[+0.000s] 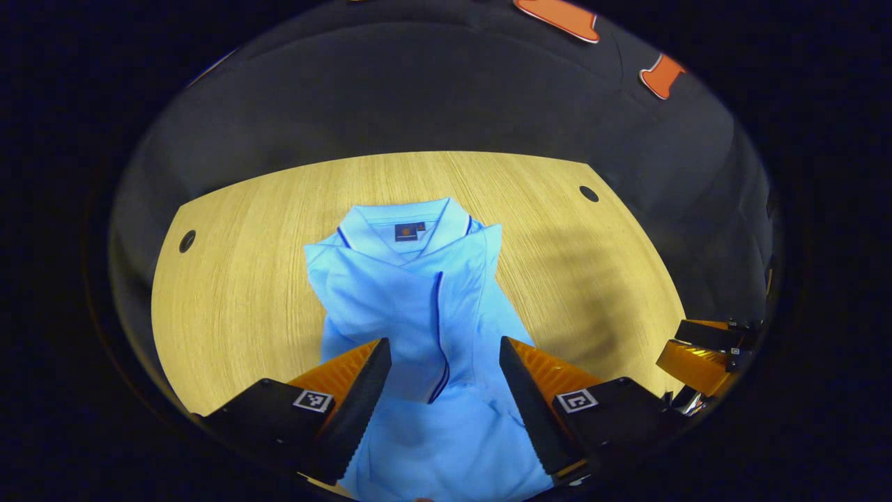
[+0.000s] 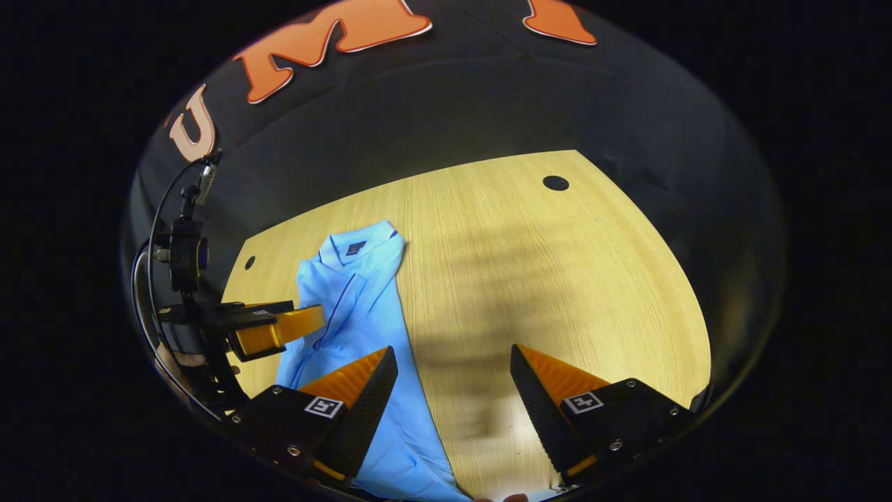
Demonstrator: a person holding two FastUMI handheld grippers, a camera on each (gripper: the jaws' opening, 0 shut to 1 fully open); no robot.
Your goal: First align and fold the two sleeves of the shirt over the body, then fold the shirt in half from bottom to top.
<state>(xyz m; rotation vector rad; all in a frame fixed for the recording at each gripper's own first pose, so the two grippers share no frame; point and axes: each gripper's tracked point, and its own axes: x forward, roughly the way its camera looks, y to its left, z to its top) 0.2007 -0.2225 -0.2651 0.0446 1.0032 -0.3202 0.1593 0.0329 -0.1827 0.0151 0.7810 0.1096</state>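
Both sleeves of the light blue polo shirt point(image 1: 418, 293) with dark blue trim are already lying across its body, collar at the far end, on the pale wood-grain surface point(image 1: 237, 293). Left tool point(image 1: 444, 390) hangs over the shirt's lower half, fingers spread wide, one to each side of the folded sleeve's cuff, gripping nothing. In the right gripper view, the right tool point(image 2: 453, 397) is spread just as wide above bare wood beside the shirt's right edge, its left finger over the fabric, though contact is hard to judge here. Left tool point(image 2: 279, 328) shows there too, a hand point(image 2: 182, 362) behind it.
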